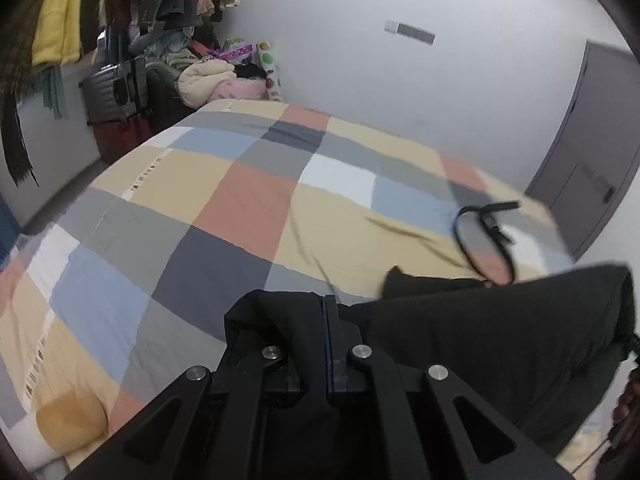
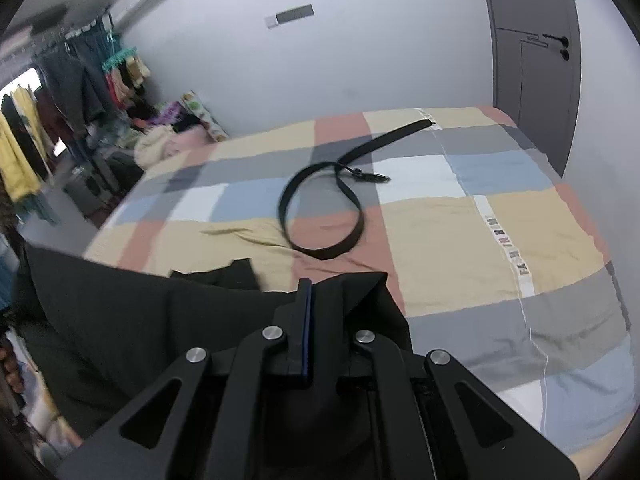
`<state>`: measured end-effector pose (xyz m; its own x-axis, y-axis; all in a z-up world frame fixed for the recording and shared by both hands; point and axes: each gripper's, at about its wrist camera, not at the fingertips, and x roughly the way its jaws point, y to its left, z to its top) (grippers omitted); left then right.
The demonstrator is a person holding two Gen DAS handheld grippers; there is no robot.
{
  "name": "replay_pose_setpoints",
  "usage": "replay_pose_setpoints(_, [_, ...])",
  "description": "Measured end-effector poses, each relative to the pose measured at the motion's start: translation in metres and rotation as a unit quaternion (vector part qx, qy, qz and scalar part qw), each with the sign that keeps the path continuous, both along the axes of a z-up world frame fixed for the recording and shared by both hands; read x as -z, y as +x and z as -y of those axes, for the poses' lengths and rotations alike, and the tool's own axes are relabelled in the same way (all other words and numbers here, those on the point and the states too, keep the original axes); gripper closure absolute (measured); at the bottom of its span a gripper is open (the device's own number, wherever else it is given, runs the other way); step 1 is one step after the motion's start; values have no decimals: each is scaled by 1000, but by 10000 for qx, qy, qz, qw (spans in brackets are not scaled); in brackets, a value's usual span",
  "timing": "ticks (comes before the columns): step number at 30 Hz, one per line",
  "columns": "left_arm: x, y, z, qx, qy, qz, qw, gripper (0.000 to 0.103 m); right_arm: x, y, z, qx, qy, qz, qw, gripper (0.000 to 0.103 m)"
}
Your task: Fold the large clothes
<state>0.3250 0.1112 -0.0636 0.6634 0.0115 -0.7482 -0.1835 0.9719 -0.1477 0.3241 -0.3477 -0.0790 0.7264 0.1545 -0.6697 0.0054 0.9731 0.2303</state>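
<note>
Both grippers pinch a black garment [image 1: 480, 320]: left gripper [image 1: 324, 312] clamps one corner, right gripper [image 2: 310, 292] the other. Fabric stretches between them above the checkered bedspread [image 2: 460, 220]. Ahead of the right gripper lies a looped black belt [image 2: 320, 204].

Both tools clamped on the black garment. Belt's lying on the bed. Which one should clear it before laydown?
Right, probably. The belt lies just ahead of the right tool, with its whole loop in view. From the left tool it sits far off to the side, across the black garment. Either must release first.
</note>
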Motion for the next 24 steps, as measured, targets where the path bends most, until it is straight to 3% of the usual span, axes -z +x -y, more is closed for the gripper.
replay_pose_setpoints(7, [57, 53, 14, 11, 214, -384, 9990, 97, 51, 39, -23, -35, -724, -176, 9972, 97])
replay_pose_setpoints(13, [94, 73, 22, 123, 233, -568, 9980, 96, 99, 59, -29, -137, -601, -449, 9971, 97])
replay_pose_setpoints(17, [97, 74, 22, 125, 171, -579, 9981, 96, 105, 61, -25, -110, -358, -467, 9982, 97])
replay_pose_setpoints(21, [95, 66, 15, 212, -142, -594, 9979, 96, 99, 52, -19, -90, -69, -498, 9987, 96])
replay_pose_setpoints(24, [87, 49, -3, 213, -824, -569, 9947, 95, 91, 40, -8, -52, 324, -597, 9977, 94])
